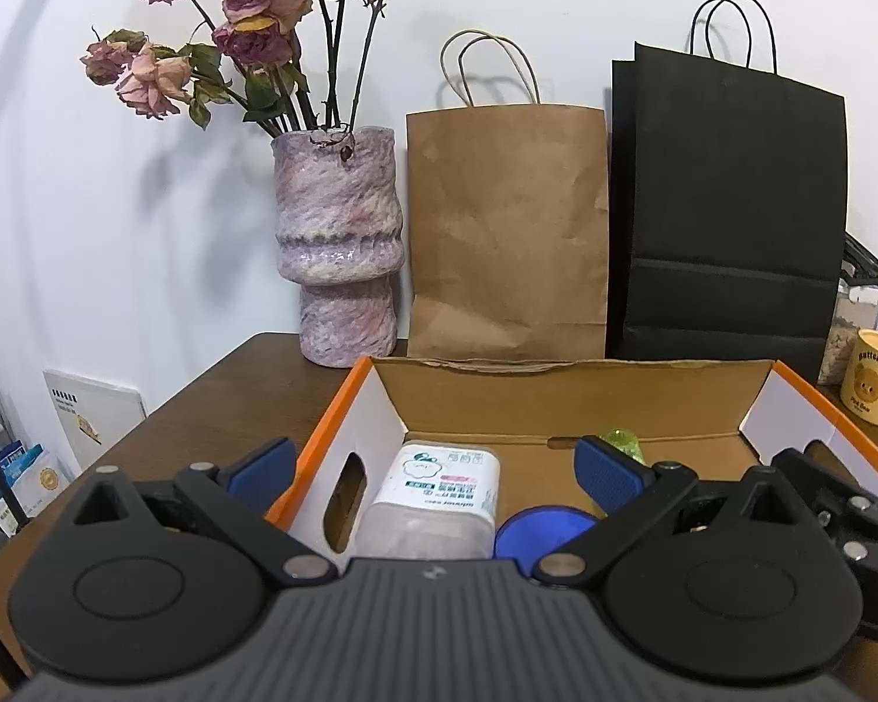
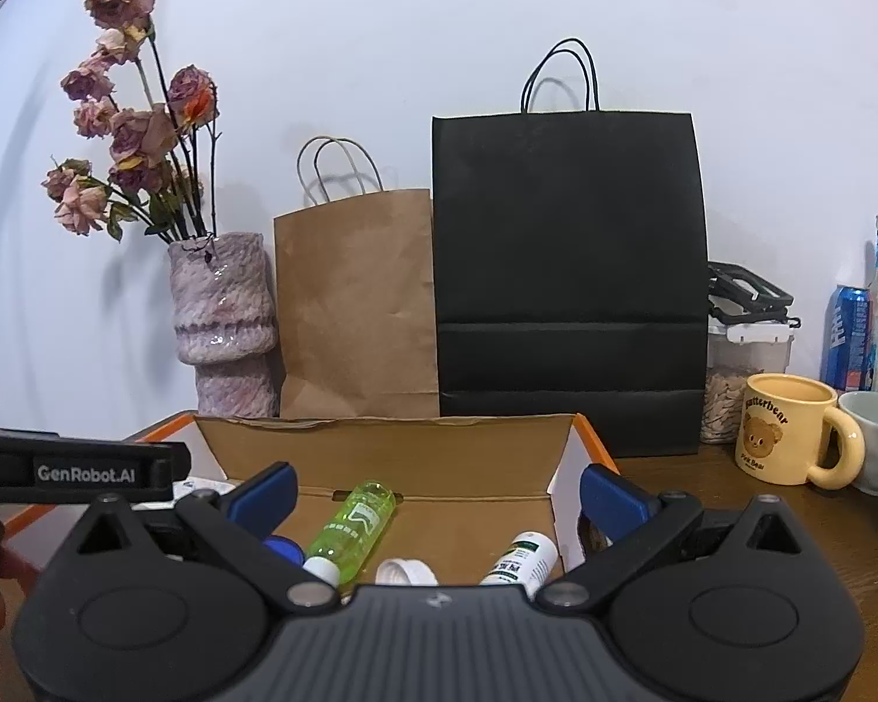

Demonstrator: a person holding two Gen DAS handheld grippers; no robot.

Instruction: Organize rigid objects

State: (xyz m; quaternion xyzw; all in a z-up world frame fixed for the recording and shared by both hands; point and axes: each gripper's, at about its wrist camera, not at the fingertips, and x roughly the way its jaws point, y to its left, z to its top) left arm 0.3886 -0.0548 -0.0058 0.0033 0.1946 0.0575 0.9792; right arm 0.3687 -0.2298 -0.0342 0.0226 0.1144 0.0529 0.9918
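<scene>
Left gripper (image 1: 436, 477): jaws spread wide, holding nothing, poised at the near edge of the open cardboard box (image 1: 556, 403). Its blue fingertip pads (image 1: 606, 474) flank the box's left half, the left pad lying outside the orange-edged left wall. Between the pads, inside the box, lies a clear bottle with a white label (image 1: 439, 488), its printed text upside down to the viewer; just to its right sits a blue round cap (image 1: 541, 529), and farther back against the far wall a green bottle (image 1: 620, 441) is partly hidden by the right pad.

Right gripper (image 2: 436, 494): jaws likewise spread and empty, set at the near edge of the same box, over its right half. Between them lie the green bottle, tilted with its white cap toward the viewer, a white cap (image 2: 407, 570) near the edge, and a small white tube with green print (image 2: 524, 558) to the right. The right pad stands outside the box's right wall. The left gripper's black body crosses the left margin of this view.

Surroundings: the box rests on a dark wooden table (image 2: 702, 479). Behind it, against the white wall, stand from left to right a mottled purple vase of dried roses (image 1: 339, 245), a brown paper bag (image 1: 506, 234) and a black paper bag (image 2: 568, 275). Right of the box is a yellow bear mug (image 2: 787, 439), with a lidded container (image 2: 743, 362) behind it and a blue can (image 2: 849, 336) farther right.
</scene>
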